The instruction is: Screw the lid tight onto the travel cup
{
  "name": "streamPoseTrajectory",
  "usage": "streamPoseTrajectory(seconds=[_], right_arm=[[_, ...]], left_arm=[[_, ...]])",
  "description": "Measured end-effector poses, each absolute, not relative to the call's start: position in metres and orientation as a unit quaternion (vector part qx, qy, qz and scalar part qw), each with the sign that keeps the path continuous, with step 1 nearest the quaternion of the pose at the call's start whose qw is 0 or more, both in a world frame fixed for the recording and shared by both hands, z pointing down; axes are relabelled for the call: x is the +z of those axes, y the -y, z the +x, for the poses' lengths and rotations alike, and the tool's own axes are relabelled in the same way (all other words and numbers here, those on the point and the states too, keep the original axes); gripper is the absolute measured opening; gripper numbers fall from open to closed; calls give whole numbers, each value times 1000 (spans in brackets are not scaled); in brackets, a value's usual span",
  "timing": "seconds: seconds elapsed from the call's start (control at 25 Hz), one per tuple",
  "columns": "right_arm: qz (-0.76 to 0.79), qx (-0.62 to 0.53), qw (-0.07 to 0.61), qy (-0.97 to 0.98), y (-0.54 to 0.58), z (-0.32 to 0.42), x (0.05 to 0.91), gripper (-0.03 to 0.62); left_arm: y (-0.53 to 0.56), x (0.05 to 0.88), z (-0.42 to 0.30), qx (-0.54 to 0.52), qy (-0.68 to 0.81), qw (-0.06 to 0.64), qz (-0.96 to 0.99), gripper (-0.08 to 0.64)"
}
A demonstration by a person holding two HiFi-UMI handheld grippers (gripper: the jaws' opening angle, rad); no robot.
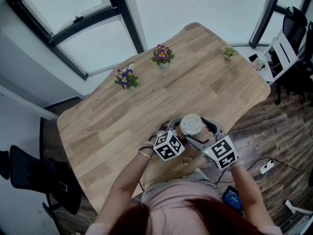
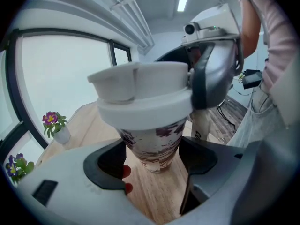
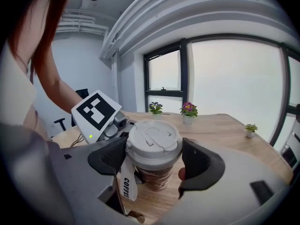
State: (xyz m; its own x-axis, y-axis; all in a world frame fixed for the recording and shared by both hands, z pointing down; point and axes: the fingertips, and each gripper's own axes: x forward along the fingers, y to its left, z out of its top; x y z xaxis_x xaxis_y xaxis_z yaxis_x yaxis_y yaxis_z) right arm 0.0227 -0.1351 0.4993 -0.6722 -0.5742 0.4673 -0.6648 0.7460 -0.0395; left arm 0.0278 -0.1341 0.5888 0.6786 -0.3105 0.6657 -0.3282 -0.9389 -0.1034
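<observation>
The travel cup stands near the table's front edge, a brown-patterned body under a white lid. My left gripper is shut on the lower body, one pad against each side. My right gripper is shut on the lid, with its dark pads pressed on the rim. A white strap printed COFFEE hangs down beside the cup. In the head view the left gripper and the right gripper meet around the cup from the near side. The cup stands upright.
Three small flower pots stand along the far edge of the wooden table: purple, pink, green. A dark chair is on the left. A power strip lies on the floor at right.
</observation>
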Motion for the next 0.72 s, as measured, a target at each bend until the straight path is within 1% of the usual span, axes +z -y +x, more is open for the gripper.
streamPoseTrajectory(seconds=[0.2,0.28,0.48,0.6,0.72], right_arm=[[398,114,208,886,138,24,499,362],[394,114,207,888,138,23,500,363],[282,134,240,919,129,22,500,364],[234,110,270,927,128,24,502,364],[217,89,280,931,130,19,504,364]], left_arm=[[138,588,29,354,211,21,911,347],[138,588,28,351,210,24,912,347],[135,590,26,355,165,18,920,347],[130,590,27,365,131,5,922,347],[130,590,28,365,124,5,922,347]])
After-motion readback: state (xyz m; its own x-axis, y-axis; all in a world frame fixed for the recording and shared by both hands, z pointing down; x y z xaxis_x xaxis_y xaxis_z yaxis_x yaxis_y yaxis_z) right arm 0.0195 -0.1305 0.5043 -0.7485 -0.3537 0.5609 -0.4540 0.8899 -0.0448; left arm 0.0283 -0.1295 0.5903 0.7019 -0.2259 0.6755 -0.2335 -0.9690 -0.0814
